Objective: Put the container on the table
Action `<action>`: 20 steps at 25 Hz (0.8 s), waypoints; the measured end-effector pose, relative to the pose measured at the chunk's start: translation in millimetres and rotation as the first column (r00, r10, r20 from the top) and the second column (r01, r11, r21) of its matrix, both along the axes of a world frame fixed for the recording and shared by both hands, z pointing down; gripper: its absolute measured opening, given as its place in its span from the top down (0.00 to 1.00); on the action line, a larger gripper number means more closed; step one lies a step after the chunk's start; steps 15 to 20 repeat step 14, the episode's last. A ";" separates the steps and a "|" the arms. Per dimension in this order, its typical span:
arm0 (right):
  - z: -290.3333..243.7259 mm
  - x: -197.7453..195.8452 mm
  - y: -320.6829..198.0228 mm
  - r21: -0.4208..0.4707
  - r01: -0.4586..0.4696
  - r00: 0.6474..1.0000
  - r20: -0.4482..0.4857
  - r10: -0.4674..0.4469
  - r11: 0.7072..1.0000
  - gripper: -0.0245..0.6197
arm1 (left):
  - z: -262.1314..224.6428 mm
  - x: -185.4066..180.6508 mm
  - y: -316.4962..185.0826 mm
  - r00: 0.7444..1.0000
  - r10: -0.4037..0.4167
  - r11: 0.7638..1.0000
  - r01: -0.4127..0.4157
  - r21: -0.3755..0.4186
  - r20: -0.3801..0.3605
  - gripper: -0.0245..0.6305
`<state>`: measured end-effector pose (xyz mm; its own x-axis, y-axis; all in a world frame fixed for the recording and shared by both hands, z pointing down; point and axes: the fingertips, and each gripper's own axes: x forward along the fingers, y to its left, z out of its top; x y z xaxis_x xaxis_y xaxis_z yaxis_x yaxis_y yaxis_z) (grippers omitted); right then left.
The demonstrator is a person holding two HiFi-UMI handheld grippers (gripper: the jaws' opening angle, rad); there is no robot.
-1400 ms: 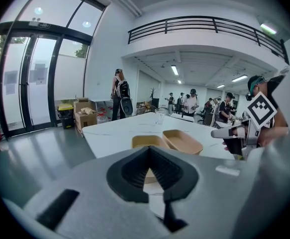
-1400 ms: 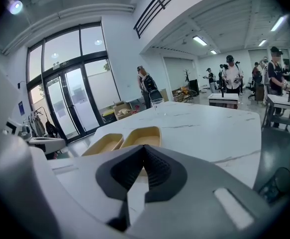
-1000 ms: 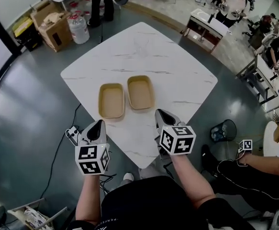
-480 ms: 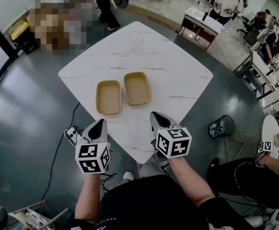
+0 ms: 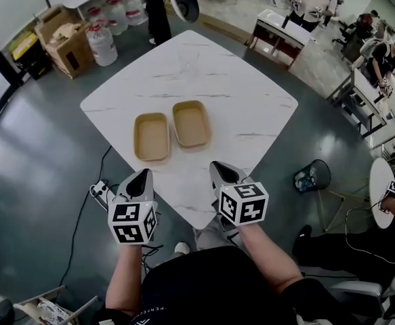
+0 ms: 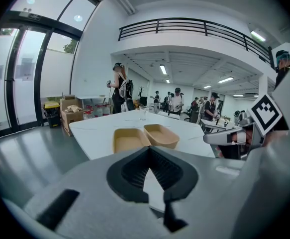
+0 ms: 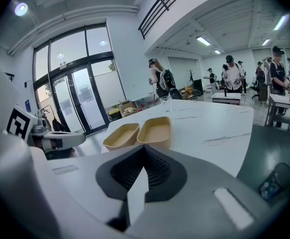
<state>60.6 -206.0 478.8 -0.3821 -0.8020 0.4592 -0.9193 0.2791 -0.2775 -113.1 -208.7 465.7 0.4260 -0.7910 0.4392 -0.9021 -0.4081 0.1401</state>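
White table (image 5: 251, 100) already held the tan container (image 5: 151, 137) and its twin (image 5: 191, 123), while left gripper (image 5: 141, 175) and right gripper (image 5: 219, 166) hovered off the table's near corner, jaws closed on nothing, so placing looked done and withdrawal next.

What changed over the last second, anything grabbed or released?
Almost nothing. The right gripper edged slightly nearer the left gripper; nothing was grabbed or released. Both stay shut and empty over the table near its closest corner. The left container and right container still sit side by side, untouched.
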 end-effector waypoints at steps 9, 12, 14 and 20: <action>-2.0 0.8 1.5 -0.001 -0.001 1.000 0.000 0.001 1.000 0.96 | 1.5 0.0 2.9 1.000 0.007 1.000 -0.007 -0.007 -0.003 0.97; -3.7 -0.7 0.2 -0.001 0.000 1.000 0.007 0.000 1.000 0.96 | 1.9 -2.6 2.4 1.000 0.006 1.000 -0.006 -0.012 0.001 0.97; -5.0 -2.7 -0.7 0.002 0.001 1.000 0.012 -0.001 1.000 0.96 | 1.9 -4.9 2.1 1.000 0.006 1.000 -0.006 -0.015 0.005 0.97; -5.0 -2.7 -0.7 0.002 0.001 1.000 0.012 -0.001 1.000 0.96 | 1.9 -4.9 2.1 1.000 0.006 1.000 -0.006 -0.015 0.005 0.97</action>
